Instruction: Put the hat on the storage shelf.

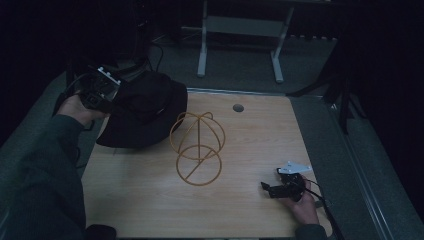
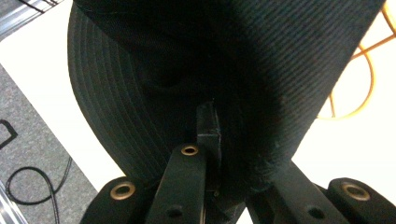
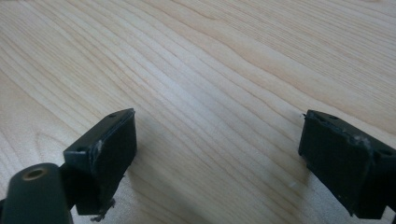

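A black brimmed hat (image 1: 145, 110) lies at the table's far left, its brim lifted on the left side. My left gripper (image 1: 116, 95) comes in from the left and is shut on that brim. In the left gripper view the jaws (image 2: 212, 126) pinch the ribbed black fabric of the hat (image 2: 187, 56). A gold wire hat stand (image 1: 198, 148) stands mid-table, just right of the hat, and its wire loops (image 2: 359, 70) show past the fabric. My right gripper (image 1: 265, 189) rests near the front right of the table, open, with bare wood between its jaws (image 3: 217, 140).
The light wooden table (image 1: 150, 205) has a round cable hole (image 1: 238, 107) near its far edge. A white desk frame (image 1: 202, 45) stands on the grey floor behind. A black cable (image 2: 28, 186) lies on the carpet left of the table.
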{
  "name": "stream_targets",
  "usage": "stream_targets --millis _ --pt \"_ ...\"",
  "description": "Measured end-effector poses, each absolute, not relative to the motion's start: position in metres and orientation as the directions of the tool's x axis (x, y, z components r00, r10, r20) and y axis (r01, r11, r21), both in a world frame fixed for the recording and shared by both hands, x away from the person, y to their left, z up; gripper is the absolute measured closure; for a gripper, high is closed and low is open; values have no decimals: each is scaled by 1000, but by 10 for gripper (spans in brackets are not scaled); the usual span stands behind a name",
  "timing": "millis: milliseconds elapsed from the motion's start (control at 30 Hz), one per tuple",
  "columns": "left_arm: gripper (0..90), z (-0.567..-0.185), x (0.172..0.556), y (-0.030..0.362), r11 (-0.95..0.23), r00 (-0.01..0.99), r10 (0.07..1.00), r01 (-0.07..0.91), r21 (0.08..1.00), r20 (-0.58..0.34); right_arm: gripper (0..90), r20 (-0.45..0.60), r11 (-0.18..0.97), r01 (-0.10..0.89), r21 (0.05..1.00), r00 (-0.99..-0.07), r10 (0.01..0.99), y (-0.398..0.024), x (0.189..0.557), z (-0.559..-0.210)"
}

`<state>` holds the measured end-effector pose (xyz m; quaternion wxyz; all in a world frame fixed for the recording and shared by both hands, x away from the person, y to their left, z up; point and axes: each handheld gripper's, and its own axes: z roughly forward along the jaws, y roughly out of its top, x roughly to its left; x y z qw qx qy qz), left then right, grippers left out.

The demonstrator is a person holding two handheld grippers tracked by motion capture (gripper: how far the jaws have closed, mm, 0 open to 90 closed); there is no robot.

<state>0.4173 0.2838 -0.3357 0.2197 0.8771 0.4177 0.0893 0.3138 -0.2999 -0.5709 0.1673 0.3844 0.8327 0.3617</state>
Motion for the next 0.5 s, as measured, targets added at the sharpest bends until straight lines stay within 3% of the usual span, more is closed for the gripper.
stream_targets --millis 500 --pt "882 -319 414 287 -569 661 749 674 472 -42 112 -1 442 519 732 -648 761 -300 314 -571"
